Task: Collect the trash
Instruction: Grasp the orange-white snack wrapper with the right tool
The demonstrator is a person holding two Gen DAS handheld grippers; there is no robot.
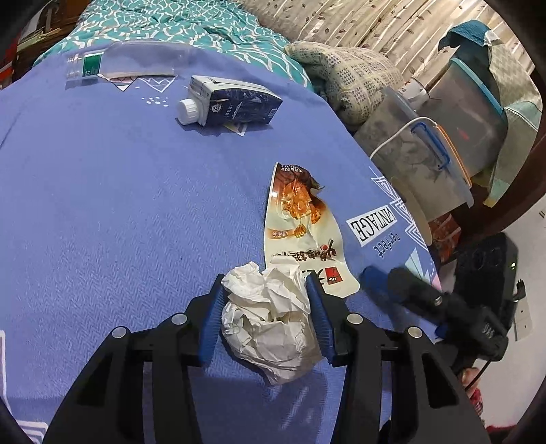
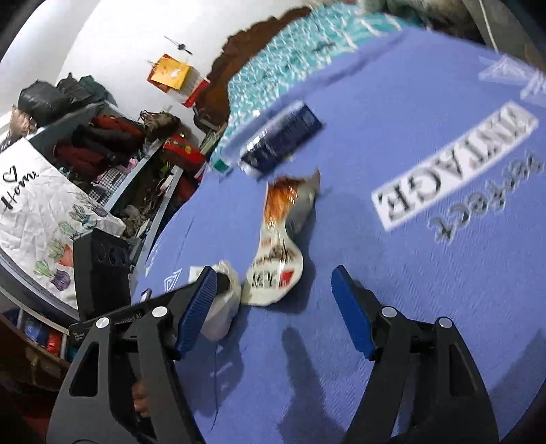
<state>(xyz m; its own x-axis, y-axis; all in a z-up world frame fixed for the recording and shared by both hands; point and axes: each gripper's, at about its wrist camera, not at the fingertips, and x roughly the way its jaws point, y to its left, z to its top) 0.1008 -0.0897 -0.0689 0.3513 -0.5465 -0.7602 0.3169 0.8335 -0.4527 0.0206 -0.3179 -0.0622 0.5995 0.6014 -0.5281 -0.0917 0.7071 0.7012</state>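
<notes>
We are working over a blue-violet bedsheet [image 1: 102, 205] that fills most of both views, printed with white geometric lines and the word "VINTAGE"; beyond it lies a teal patterned quilt [image 1: 191, 24], and off its far side stand clear plastic storage bins [image 1: 419, 153] with blue latches. In the right wrist view a cluttered shelf [image 2: 112, 150] of bags and clothes sits past the sheet's edge, with a white cloth [image 2: 37, 205] printed with cacti draped in front of it. On the sheet, farthest from us, a clear plastic bottle [image 1: 129, 59] with a green label lies on its side near the quilt. Closer in, a dark blue milk carton [image 1: 235, 100] with a white screw cap also lies on its side, well apart from the bottle. Nearer still, a cream and orange snack wrapper [image 1: 300, 225] lies flat, its near end just beside the crumpled white tissue [image 1: 273, 317]. Our left gripper [image 1: 266, 290] has its two blue pads on either side of that tissue, part open and pressed against the wad; we cannot tell whether the tissue is lifted off the sheet. Our right gripper [image 2: 273, 283] hangs above the sheet with its fingers spread wide and nothing between them; the wrapper's near end lies just ahead of the gap, toward the left finger. That view is blurred, so the carton and bottle show there only as smeared shapes.
</notes>
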